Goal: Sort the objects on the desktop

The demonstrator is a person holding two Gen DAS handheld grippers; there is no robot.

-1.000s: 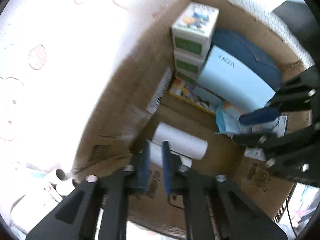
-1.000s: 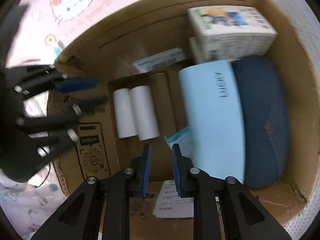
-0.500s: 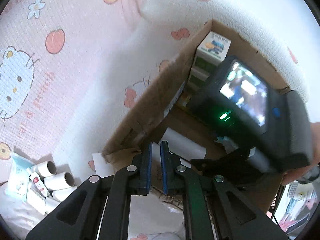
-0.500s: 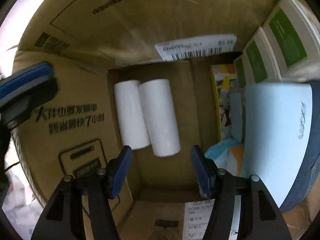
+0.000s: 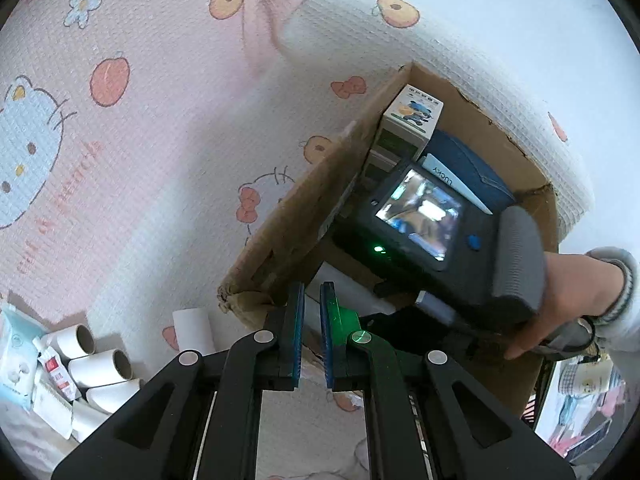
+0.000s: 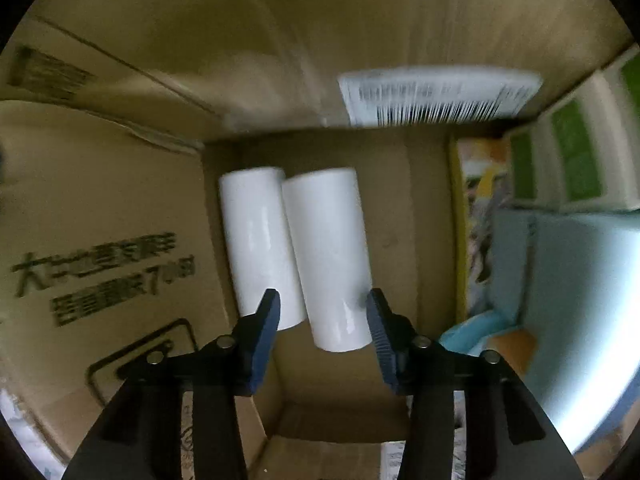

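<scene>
Two white paper rolls lie side by side on the floor of a cardboard box (image 6: 120, 200). My right gripper (image 6: 322, 308) is down inside the box, and its jaws are closing around the near end of the right roll (image 6: 326, 240). The right pad is at the roll's edge. The left pad stands off it, in front of the left roll (image 6: 256, 240). From the left wrist view, a hand (image 5: 560, 292) holds the right tool's body (image 5: 416, 216) over the box wall (image 5: 304, 208). My left gripper (image 5: 312, 300) hovers outside the box's near corner, shut and empty.
In the box, a light blue case (image 6: 580, 300), green-and-white cartons (image 6: 576, 156) and a dark blue pouch (image 5: 468, 164) fill the right side. On the printed bedcover, several loose rolls (image 5: 100, 364), one upright roll (image 5: 194, 330) and a wipes pack (image 5: 16, 356) lie at the lower left.
My right gripper sank deep into the box, opened wide, then narrowed around the right roll. My left gripper drew back out of the box and stayed shut.
</scene>
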